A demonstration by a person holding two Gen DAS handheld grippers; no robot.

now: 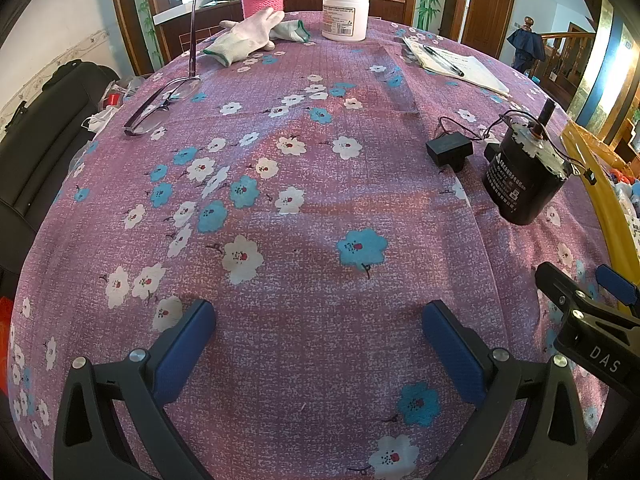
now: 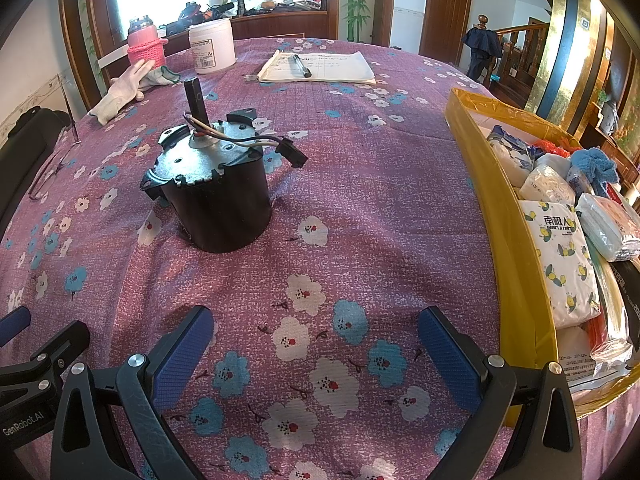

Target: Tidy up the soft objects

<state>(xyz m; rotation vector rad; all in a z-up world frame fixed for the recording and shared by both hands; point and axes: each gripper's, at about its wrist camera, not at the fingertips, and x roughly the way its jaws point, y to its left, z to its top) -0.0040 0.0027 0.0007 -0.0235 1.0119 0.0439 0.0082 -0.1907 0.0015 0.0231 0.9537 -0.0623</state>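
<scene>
Left claw (image 1: 319, 344): fingers spread wide, nothing gripped, held low over the floral tablecloth (image 1: 304, 208). Right claw (image 2: 316, 350): likewise released and bare, over the same cloth, just left of the yellow box (image 2: 504, 248).

Soft objects are seen in two places. A pair of white gloves (image 1: 256, 38) lies at the far side of the table, touching the pink knitted bottle sleeve (image 1: 264, 2), left of the white jar (image 1: 345, 14). The rest are packed in the yellow box at the right edge: a white printed pack (image 2: 564, 256), wrapped white bundles (image 2: 548, 184), a blue cloth (image 2: 596, 164).

A black motor (image 2: 216, 184) stands upright mid-table, wires attached; a small black block (image 1: 449, 151) is wired just beside it. Glasses (image 1: 168, 98) lie far left. A notebook (image 2: 320, 66) with a pen on top lies far centre.
</scene>
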